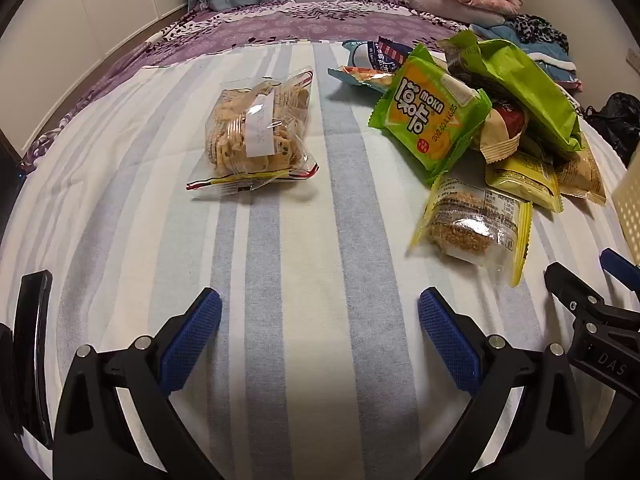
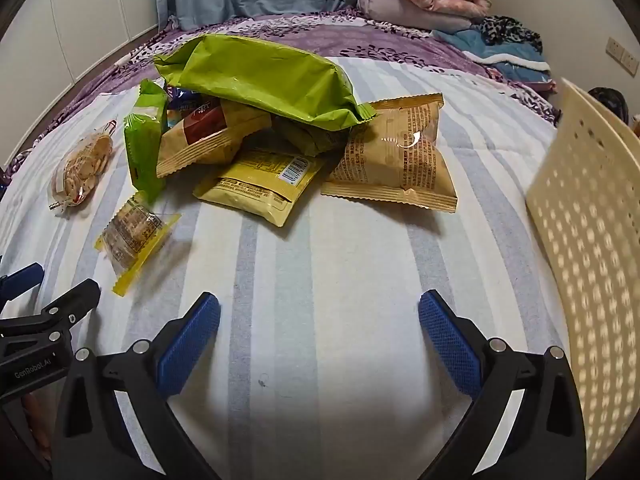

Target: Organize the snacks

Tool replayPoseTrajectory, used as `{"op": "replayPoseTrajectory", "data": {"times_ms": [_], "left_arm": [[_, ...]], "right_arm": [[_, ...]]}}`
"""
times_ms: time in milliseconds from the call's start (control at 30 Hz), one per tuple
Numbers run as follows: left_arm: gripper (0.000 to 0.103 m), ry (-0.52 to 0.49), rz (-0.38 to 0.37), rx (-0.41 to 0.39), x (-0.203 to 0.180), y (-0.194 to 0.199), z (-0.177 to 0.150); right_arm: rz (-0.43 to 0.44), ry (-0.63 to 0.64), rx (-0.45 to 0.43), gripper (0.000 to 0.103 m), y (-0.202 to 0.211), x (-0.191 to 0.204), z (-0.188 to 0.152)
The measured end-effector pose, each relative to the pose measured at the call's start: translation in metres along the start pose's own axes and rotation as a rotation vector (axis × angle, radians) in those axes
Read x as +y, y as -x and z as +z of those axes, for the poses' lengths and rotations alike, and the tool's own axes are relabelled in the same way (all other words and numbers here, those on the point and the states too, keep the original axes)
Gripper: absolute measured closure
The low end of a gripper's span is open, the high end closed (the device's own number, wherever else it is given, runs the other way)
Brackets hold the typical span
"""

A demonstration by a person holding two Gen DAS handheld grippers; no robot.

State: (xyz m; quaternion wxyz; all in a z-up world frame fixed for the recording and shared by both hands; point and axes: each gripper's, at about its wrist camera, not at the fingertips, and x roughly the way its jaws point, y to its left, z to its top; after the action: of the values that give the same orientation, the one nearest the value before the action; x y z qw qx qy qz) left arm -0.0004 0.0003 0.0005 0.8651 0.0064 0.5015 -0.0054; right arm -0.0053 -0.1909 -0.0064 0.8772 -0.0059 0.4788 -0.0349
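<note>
Left wrist view: the left gripper (image 1: 320,332) was held with its jaws spread wide and nothing between them, angled down over bare striped bedsheet (image 1: 296,264). Open cloth was seen ahead of the blue pads (image 1: 192,340) and to their left, as far as the sheet's far edge, where a purple floral cover (image 1: 280,28) began. A clear bag of cookies (image 1: 256,132) was seen lying alone ahead and a little left of the jaws, well apart from them. Ahead and to the right, a heap of snacks was seen: a green packet marked MOKA (image 1: 432,120) leaning on the pile, a large green bag (image 1: 528,92) on top, and a clear-and-yellow snack bar wrapper (image 1: 476,224) nearest the right finger.

In the right wrist view, the right gripper (image 2: 320,336) was likewise seen released and empty, with clear sheet between and just ahead of its fingers. A yellow pouch (image 2: 260,188) and a tan packet (image 2: 400,156) were seen ahead, at the pile's near side. A cream perforated basket (image 2: 588,240) was seen close to the right of the right finger; only its outer wall was shown, so its contents could not be told.
</note>
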Motion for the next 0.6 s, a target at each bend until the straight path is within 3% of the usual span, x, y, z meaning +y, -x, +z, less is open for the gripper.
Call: {"op": "replayPoseTrajectory", "data": {"times_ms": [600], "left_arm": [[0.002, -0.001, 0.002, 0.008, -0.0003, -0.0001, 0.0003]], "right_arm": [[-0.003, 0.002, -0.001, 0.005, -0.0004, 0.0017, -0.0001]]}}
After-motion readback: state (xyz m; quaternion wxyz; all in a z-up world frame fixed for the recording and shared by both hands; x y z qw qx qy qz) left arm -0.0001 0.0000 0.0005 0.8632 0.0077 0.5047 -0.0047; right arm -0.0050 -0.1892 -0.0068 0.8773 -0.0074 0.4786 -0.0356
